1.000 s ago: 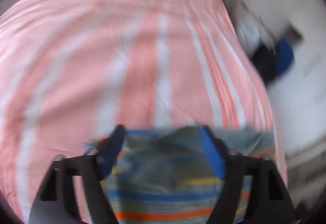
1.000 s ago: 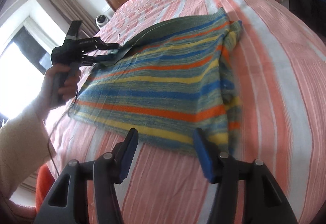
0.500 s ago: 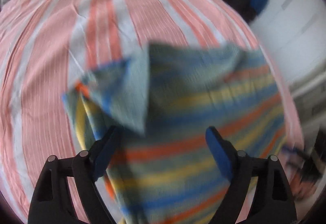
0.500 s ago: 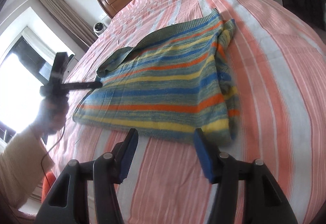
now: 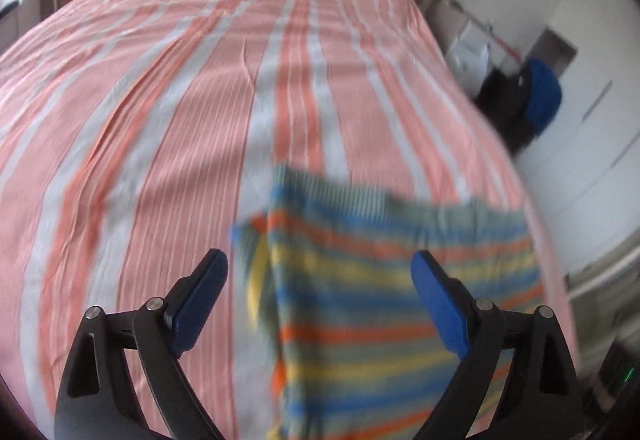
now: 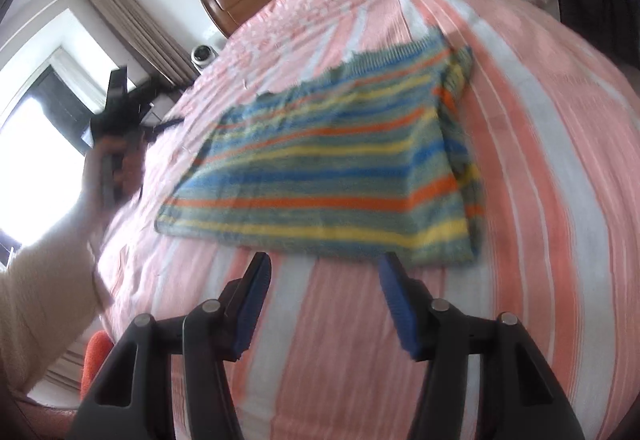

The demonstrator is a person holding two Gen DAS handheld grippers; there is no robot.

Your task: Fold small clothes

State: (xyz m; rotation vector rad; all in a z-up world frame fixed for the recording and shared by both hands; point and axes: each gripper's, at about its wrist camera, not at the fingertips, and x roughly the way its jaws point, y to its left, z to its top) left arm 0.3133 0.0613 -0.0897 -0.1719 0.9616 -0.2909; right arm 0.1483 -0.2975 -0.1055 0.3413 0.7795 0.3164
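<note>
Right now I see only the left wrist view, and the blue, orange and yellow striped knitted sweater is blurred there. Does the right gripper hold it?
Observer: No. The right gripper is open, over the pink striped bedsheet, just short of the striped knitted sweater.
Operator: Does the sweater lie flat?
Observer: Mostly; a second layer shows along its right edge.
Operator: And my left gripper?
Observer: The left gripper is off the sweater's far left corner and seems apart from it, though blurred.
</note>
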